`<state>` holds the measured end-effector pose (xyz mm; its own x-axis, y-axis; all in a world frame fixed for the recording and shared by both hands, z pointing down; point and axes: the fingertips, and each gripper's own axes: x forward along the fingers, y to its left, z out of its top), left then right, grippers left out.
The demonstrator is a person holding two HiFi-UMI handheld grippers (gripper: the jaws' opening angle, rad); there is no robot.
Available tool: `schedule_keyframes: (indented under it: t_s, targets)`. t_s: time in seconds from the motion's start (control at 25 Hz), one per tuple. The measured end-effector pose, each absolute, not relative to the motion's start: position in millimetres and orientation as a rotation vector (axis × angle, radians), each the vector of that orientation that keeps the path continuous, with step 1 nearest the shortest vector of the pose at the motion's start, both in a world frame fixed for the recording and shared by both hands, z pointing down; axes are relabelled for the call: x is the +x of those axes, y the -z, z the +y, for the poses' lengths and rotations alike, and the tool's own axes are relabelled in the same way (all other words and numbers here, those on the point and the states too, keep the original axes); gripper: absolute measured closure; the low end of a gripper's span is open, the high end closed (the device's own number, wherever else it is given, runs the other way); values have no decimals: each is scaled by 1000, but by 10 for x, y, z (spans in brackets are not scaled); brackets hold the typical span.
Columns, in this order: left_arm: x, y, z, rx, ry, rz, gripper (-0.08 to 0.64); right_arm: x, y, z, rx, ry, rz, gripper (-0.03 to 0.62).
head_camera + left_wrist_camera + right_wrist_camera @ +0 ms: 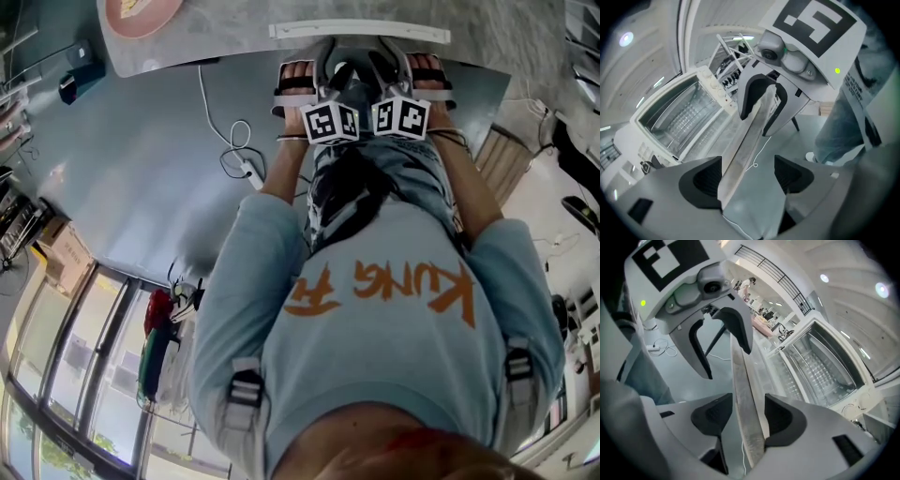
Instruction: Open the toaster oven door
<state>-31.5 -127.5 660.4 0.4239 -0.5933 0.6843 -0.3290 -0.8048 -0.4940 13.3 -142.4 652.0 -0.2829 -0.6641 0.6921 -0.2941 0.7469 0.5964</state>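
At counter edge (743,136) | left gripper (749,169) fingers released | right gripper (748,411) fingers closing astride edge, ungripped

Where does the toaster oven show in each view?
Left gripper view: toaster oven, left of centre.
Right gripper view: right of centre.
Head view: not clearly in it; a white bar at top centre may be its front.
Shared landmark: counter edge, up the middle of both gripper views, across the head view's top.
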Motion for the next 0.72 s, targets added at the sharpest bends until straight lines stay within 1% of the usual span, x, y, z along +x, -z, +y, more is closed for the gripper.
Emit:
schedule_keyframes:
  t_s: [0.12, 0.2, 0.24, 0.28, 0.32, 0.36, 0.4, 0.44, 0.56, 0.72]
  targets:
    - [-334, -6443, -1259, -2532, 1252, 936, 219, 96, -6324, -1446, 788, 384, -1963, 433]
    - [-344, -6310, -1292, -2599, 1186, 1030, 232, 72, -6184, -1491, 830, 338, -2025, 490]
    - [-340, -6237, -1320, -2629, 1148, 1073, 254, 73, -6121, -1518, 857, 284, -2062, 530]
    - [-334, -6156, -1356, -2657, 1104, 1116, 291, 85, -6059, -1551, 895, 202, -2103, 573]
    - [-329, -6065, -1401, -2682, 1056, 1161, 365, 104, -5994, -1593, 940, 107, -2145, 594]
    - [-327, -5966, -1454, -2701, 1005, 1207, 458, 123, -5921, -1642, 981, 25, -2181, 594]
    - [-328, -5865, -1512, -2710, 958, 1251, 505, 140, -5837, -1695, 1009, -23, -2206, 594]
    - [-329, -5767, -1574, -2713, 918, 1288, 527, 153, -5746, -1755, 1025, -36, -2223, 594]
    - [-333, -5494, -1790, -2720, 812, 1380, 554, 193, -5499, -1955, 1067, -11, -2258, 595]
    - [-373, -5209, -2120, -2751, 696, 1497, 557, 235, -5215, -2234, 1140, -44, -2307, 595]
